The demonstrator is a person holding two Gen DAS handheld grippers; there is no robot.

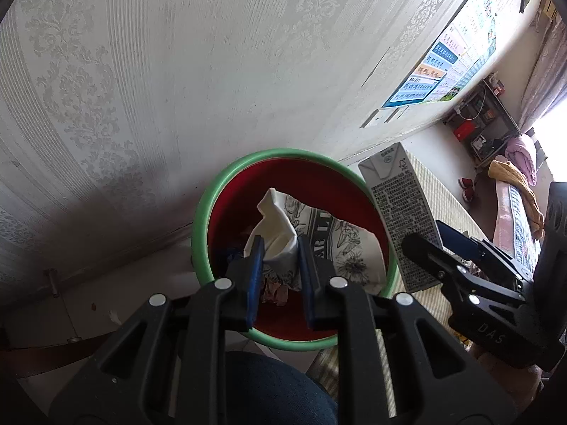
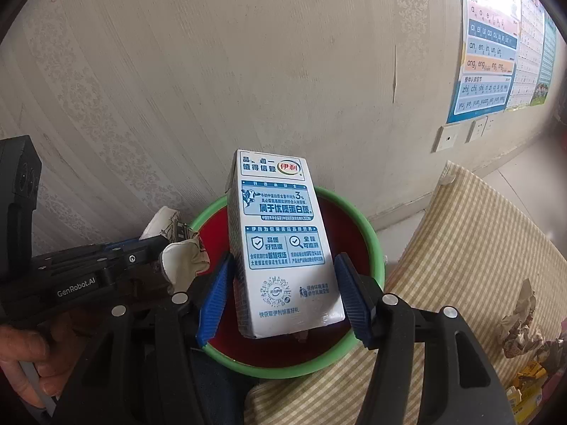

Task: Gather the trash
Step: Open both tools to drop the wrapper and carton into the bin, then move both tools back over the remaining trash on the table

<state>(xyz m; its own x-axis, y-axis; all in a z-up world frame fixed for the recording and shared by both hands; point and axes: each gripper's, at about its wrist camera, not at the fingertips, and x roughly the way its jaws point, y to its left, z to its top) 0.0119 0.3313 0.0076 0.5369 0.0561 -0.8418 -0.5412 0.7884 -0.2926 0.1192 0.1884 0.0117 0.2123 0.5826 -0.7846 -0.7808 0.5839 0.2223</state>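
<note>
A red bin with a green rim [image 1: 202, 212] [image 2: 375, 248] stands on the floor by the wall. My left gripper [image 1: 280, 248] is shut on a crumpled white printed paper [image 1: 276, 223] and holds it over the bin's mouth; the paper also shows in the right wrist view [image 2: 184, 262]. My right gripper [image 2: 283, 283] is shut on a white and blue milk carton [image 2: 280, 241], held upright over the bin. The carton shows in the left wrist view [image 1: 400, 212] at the bin's right rim. More printed paper [image 1: 351, 248] lies inside the bin.
A wallpapered wall [image 1: 177, 71] rises right behind the bin. A striped beige mat [image 2: 478, 248] lies to the right, with crumpled wrappers [image 2: 521, 322] and yellow scraps [image 2: 524, 382] on it. A poster [image 2: 492, 53] hangs on the wall. My knee [image 1: 276, 389] is below the bin.
</note>
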